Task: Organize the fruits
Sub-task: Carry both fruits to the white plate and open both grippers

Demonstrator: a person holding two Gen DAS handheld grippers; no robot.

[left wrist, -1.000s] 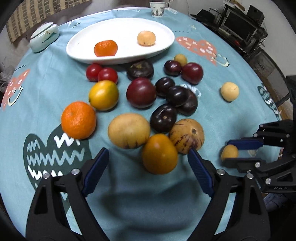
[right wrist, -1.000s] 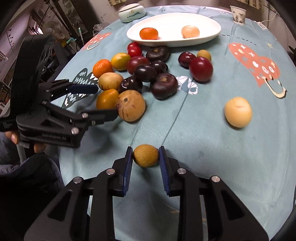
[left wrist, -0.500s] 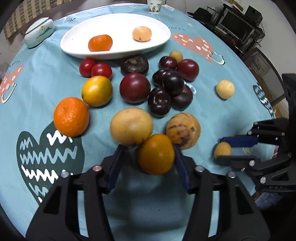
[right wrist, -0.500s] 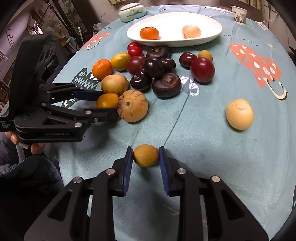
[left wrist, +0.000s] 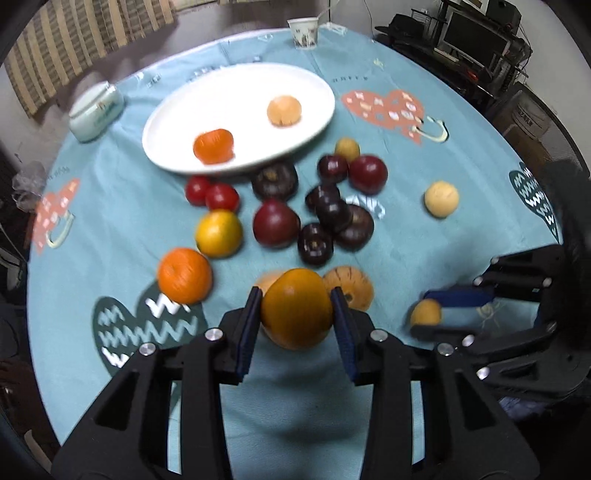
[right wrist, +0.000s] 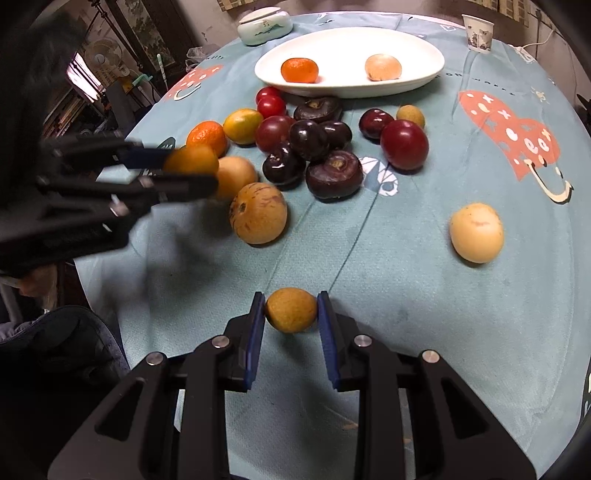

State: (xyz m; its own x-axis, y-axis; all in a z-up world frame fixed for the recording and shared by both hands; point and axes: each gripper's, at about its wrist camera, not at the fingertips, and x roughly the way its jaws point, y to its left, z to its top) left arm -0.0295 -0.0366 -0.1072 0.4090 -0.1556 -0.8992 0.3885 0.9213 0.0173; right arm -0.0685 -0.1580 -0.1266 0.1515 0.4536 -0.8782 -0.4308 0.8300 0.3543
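My left gripper (left wrist: 297, 317) is shut on an orange-yellow fruit (left wrist: 297, 308) and holds it lifted above the teal tablecloth; it also shows in the right wrist view (right wrist: 192, 160). My right gripper (right wrist: 291, 314) is shut on a small yellow-brown fruit (right wrist: 291, 309) near the table's near edge; it shows in the left wrist view (left wrist: 426, 313) too. A white oval plate (left wrist: 314, 88) at the back holds a mandarin (left wrist: 214, 146) and a pale peach-coloured fruit (left wrist: 283, 110). Many fruits lie loose between plate and grippers.
Loose fruits: a mandarin (left wrist: 184, 275), a yellow-orange fruit (left wrist: 218, 232), red tomatoes (left wrist: 221, 196), dark plums (left wrist: 316, 243), a speckled tan fruit (right wrist: 258, 213), a pale round fruit (right wrist: 476, 232). A paper cup (left wrist: 303, 32) and a lidded ceramic dish (left wrist: 96, 112) stand at the back.
My left gripper closed on the orange-yellow fruit and lifted it off the cloth. The right gripper stayed shut on the small fruit, hardly moving.
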